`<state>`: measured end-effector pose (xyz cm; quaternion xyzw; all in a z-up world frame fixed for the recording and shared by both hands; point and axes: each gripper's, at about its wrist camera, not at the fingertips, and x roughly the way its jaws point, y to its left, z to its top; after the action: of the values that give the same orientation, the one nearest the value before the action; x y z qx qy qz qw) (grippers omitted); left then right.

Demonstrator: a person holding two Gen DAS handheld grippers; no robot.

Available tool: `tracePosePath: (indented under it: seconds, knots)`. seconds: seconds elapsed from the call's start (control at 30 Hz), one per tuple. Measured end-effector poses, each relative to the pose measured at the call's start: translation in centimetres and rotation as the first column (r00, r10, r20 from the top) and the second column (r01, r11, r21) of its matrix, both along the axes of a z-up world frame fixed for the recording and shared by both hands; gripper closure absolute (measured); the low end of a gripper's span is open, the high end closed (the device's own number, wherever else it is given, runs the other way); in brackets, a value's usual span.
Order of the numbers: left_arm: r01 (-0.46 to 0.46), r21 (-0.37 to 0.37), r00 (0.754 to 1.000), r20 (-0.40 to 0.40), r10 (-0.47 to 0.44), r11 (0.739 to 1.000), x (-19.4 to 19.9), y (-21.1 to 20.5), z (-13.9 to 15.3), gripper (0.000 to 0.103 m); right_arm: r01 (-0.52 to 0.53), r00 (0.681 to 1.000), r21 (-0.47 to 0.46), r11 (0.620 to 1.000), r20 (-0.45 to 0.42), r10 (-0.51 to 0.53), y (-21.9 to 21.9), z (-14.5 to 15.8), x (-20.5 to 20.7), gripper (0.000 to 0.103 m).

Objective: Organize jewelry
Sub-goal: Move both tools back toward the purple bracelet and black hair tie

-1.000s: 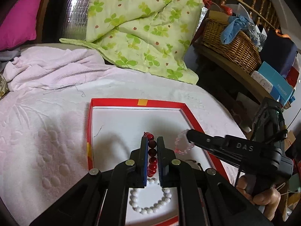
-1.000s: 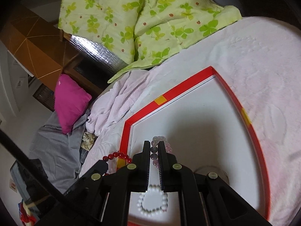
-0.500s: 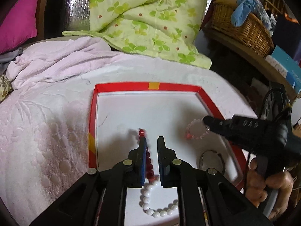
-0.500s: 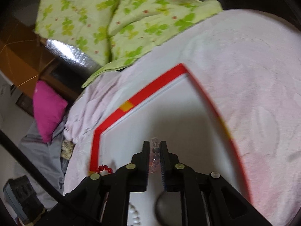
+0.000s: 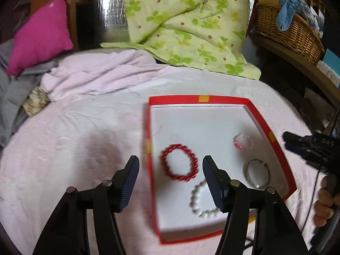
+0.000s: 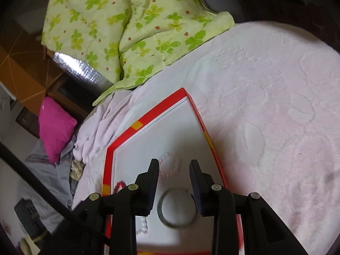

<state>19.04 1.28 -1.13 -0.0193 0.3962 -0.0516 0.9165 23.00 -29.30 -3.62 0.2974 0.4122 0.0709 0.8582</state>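
A red-rimmed tray [image 5: 263, 125] with a white floor lies on the pink bedspread. On that floor rest a red bead bracelet [image 5: 179, 162], a clear pink bracelet [image 5: 243, 141], a metal bangle [image 5: 257, 171] and a white pearl bracelet [image 5: 201, 204]. My left gripper [image 5: 170, 165] hovers over the tray's left edge, its jaws opening wide; the red bracelet lies flat below, untouched by them. My right gripper [image 6: 174, 167] is opening too. The pink bracelet [image 6: 170, 164] lies blurred just past its tips and the bangle [image 6: 176, 208] beneath it. In the left wrist view the right gripper [image 5: 286, 139] sits at the tray's right side.
A green clover quilt [image 5: 187, 23] is heaped at the back, and a magenta pillow [image 5: 40, 36] lies at the far left. A wicker basket [image 5: 291, 29] stands on a shelf to the right. A hand [image 5: 325, 201] holds the right gripper's handle.
Both grippers were shut on bracelets; both have opened and let go. The red and pink bracelets now lie on the tray floor. Both grippers have drawn back.
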Motion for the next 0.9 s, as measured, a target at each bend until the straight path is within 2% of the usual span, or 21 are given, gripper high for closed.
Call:
tracePosePath:
  seconds: [0.17, 0.27, 0.4, 0.5, 0.7, 0.77, 0.9]
  knots:
    - [-0.029, 0.081, 1.000, 0.011, 0.028, 0.996, -3.1, 1.3, -0.2, 0.037, -0.006, 1.000, -0.051, 0.999, 0.030, 0.008, -0.8, 1.6, -3.1, 0.070]
    - [-0.054, 0.074, 0.998, -0.007, 0.055, 0.996, -4.8, 2.4, -0.6, 0.037, 0.020, 0.999, -0.015, 1.000, 0.039, -0.020, -1.8, 2.2, -4.8, 0.070]
    - [-0.068, 0.036, 0.998, -0.014, 0.068, 0.997, -7.6, 3.2, -0.7, 0.037, 0.028, 0.999, -0.019, 0.999, 0.045, -0.028, -2.3, 2.7, -7.2, 0.069]
    - [-0.052, 0.042, 0.999, -0.001, 0.052, 0.998, -10.6, 3.3, -0.7, 0.037, 0.016, 1.000, -0.014, 1.000, 0.026, -0.015, -2.5, 2.2, -9.5, 0.064]
    - [-0.036, 0.035, 0.999, -0.027, 0.037, 0.999, -15.2, 4.1, -1.8, 0.036, -0.030, 0.999, -0.012, 0.999, -0.024, 0.030, -2.8, 1.0, -14.4, 0.064]
    - [-0.021, 0.043, 0.999, -0.045, 0.023, 0.999, -15.7, 4.3, -2.4, 0.036, -0.052, 0.997, -0.011, 0.999, -0.049, 0.051, -2.8, 0.3, -15.2, 0.064]
    - [-0.018, 0.103, 0.997, -0.067, 0.025, 0.995, -15.2, 4.7, -3.4, 0.036, -0.098, 0.990, -0.008, 0.995, -0.103, 0.097, -2.8, -1.3, -16.1, 0.064]
